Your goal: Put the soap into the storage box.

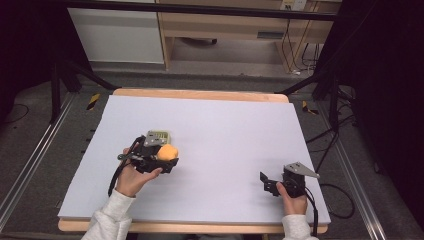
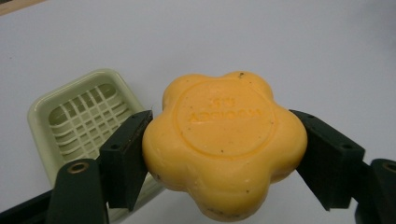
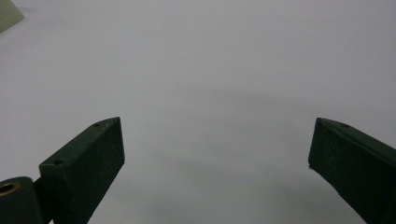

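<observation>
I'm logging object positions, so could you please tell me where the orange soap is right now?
The orange soap is clamped in the left tool on the table's left side in the high view, just in front of the pale green soap dish.

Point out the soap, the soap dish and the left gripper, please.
soap (image 2: 224, 140), left gripper view, on its embossed top face
soap dish (image 2: 84, 116), left gripper view, on its slotted floor
left gripper (image 2: 219, 154), left gripper view, midway between its fingertips

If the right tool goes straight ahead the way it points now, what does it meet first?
Probably nothing: before the open right tool lies bare table cover. A pale green soap dish corner sits far off to one side, seemingly outside that line.
</observation>
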Demonstrator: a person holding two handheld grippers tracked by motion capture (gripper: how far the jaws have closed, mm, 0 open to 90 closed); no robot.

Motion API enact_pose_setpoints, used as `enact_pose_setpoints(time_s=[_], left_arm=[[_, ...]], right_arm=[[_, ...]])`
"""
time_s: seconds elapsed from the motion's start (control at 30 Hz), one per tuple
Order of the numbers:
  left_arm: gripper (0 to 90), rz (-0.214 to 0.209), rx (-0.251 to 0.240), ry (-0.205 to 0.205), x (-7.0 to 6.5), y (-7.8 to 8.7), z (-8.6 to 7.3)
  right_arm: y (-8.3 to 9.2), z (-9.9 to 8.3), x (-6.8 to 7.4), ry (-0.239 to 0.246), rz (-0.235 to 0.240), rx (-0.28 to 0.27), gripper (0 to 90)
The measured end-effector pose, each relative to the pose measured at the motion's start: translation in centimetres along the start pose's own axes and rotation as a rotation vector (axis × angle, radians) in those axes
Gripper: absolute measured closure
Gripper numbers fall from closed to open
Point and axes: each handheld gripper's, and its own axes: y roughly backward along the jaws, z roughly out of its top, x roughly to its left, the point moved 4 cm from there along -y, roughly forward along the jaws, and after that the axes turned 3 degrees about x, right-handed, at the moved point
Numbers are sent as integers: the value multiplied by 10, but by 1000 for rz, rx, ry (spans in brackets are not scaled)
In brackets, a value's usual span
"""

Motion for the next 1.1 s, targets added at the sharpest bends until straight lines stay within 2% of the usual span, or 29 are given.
enact_pose_setpoints(time_s=[0.2,0.47,0.7,0.83,1.1], left_arm=[[250,23,-17,27,10,3,1],[250,66,-23,42,26,5,5],[250,93,-26,75,40,1,7],[250,113,-15,73,46,-4,8],[250,127,-10,104,56,-15,8]], right_arm=[[0,0,0,-4,1,-1,40],[0,0,0,-6,-1,-2,40],[-1,0,0,-5,-3,2,40],[-1,0,0,-3,-5,1,40],[-1,0,0,-5,-3,1,40]])
